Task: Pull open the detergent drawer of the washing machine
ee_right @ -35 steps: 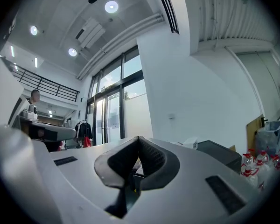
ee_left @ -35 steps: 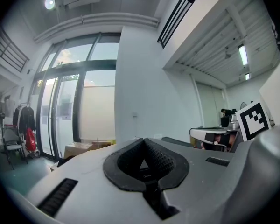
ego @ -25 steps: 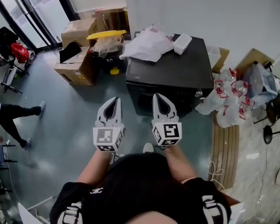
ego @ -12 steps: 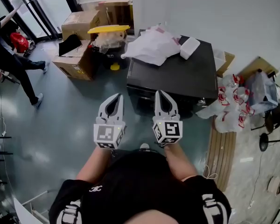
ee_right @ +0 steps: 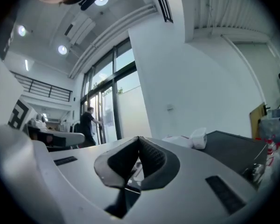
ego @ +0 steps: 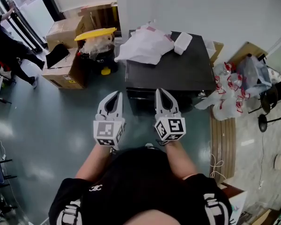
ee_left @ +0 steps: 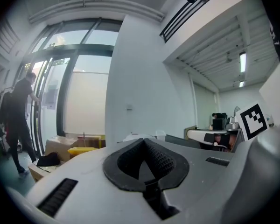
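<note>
Head view: left tool (ego: 115,95) and right tool (ego: 159,92) both shut, empty; washing machine (ego: 171,71) ahead, drawer likely rigid plastic, I'd hook its front lip.

An open cardboard box (ego: 64,73) sits on the grey-green floor (ego: 47,125), with a black item (ego: 56,54) lying across its flaps. A closed carton (ego: 65,27) stands behind it. Just beside them is a dark bin (ego: 101,59) stuffed with clear plastic under a yellow lid (ego: 94,33). A crumpled white sheet (ego: 144,45) lies touching a small white box (ego: 183,42). White bags with red print (ego: 228,96) pile up at the right above a wooden plank strip (ego: 225,146). A person (ego: 7,41) stands by the glass doors (ego: 30,8).
</note>
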